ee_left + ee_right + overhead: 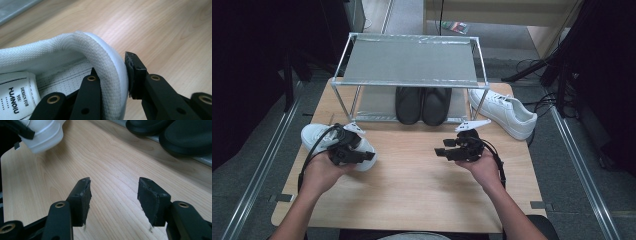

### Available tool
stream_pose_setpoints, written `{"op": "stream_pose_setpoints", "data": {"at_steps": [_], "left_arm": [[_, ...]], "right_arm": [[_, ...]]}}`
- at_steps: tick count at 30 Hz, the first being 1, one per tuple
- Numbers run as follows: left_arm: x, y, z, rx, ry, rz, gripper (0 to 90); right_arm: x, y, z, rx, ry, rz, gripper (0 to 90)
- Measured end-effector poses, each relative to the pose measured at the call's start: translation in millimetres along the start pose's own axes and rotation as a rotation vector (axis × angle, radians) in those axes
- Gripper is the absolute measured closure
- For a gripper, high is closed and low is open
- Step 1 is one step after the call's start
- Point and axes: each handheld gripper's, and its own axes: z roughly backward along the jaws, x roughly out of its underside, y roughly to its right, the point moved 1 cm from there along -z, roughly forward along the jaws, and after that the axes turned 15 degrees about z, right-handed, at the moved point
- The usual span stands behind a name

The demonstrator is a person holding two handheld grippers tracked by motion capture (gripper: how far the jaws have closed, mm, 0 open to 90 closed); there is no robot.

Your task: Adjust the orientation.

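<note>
Two jaws of our left gripper (113,82) are pinching the padded heel collar of a white sneaker (62,57), one jaw inside the shoe, one outside against the heel. In the high view that sneaker (314,135) sits at the left of the wooden table (412,180), under our left hand. Our right gripper (113,200) has its jaws spread with nothing but bare table between them, mid-frame right in the high view. Behind it, black slippers (422,104) sit under the metal rack (409,62), and another white sneaker (504,112) lies upper right.
</note>
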Motion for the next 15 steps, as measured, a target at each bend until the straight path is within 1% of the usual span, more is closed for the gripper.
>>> {"op": "stream_pose_setpoints", "data": {"at_steps": [1, 4, 6, 7, 8, 9, 10, 11, 12, 13, 15], "left_arm": [[-0.7, 5.5, -1.6, 0.001, -0.002, 0.000, 76.3], [-3.0, 20.2, -6.2, 0.005, -0.004, -0.016, 76.3], [-4.5, 30.2, -11.0, 0.021, -0.007, -0.025, 76.3], [-6.7, 39.5, -17.1, 0.048, -0.024, -0.043, 76.3], [-6.7, 39.5, -17.1, 0.048, -0.024, -0.043, 76.2], [-7.6, 45.1, -20.5, 0.059, -0.028, -0.051, 76.2], [-8.5, 50.1, -23.9, 0.083, -0.024, -0.056, 76.2], [-9.7, 55.9, -27.7, 0.102, -0.032, -0.063, 76.2], [-11.0, 60.8, -31.3, 0.119, -0.041, -0.076, 76.2], [-11.9, 66.3, -36.7, 0.141, -0.045, -0.080, 76.2], [-13.7, 78.5, -47.5, 0.122, -0.069, -0.118, 76.2]], "right_arm": [[-1.1, -0.5, -1.3, -0.006, -0.003, 0.001, 45.6], [-1.3, -0.7, -2.0, -0.007, -0.007, 0.006, 45.8], [-1.2, -0.8, -2.0, -0.008, -0.010, 0.004, 45.9], [-0.9, -0.9, -1.2, -0.004, -0.006, 0.002, 46.0], [-0.9, -0.9, -1.2, -0.004, -0.006, 0.002, 46.0], [-0.6, -0.6, -0.5, -0.004, -0.005, 0.004, 46.0], [-0.3, -0.9, 0.1, -0.001, -0.004, -0.002, 46.1], [0.2, -1.1, 1.0, 0.002, -0.007, -0.008, 46.1], [0.8, -0.6, 1.7, 0.004, -0.006, -0.004, 46.1], [1.4, -0.7, 2.4, 0.007, -0.006, -0.007, 46.1], [2.9, -0.6, 3.6, 0.012, -0.004, -0.009, 46.1]]}}
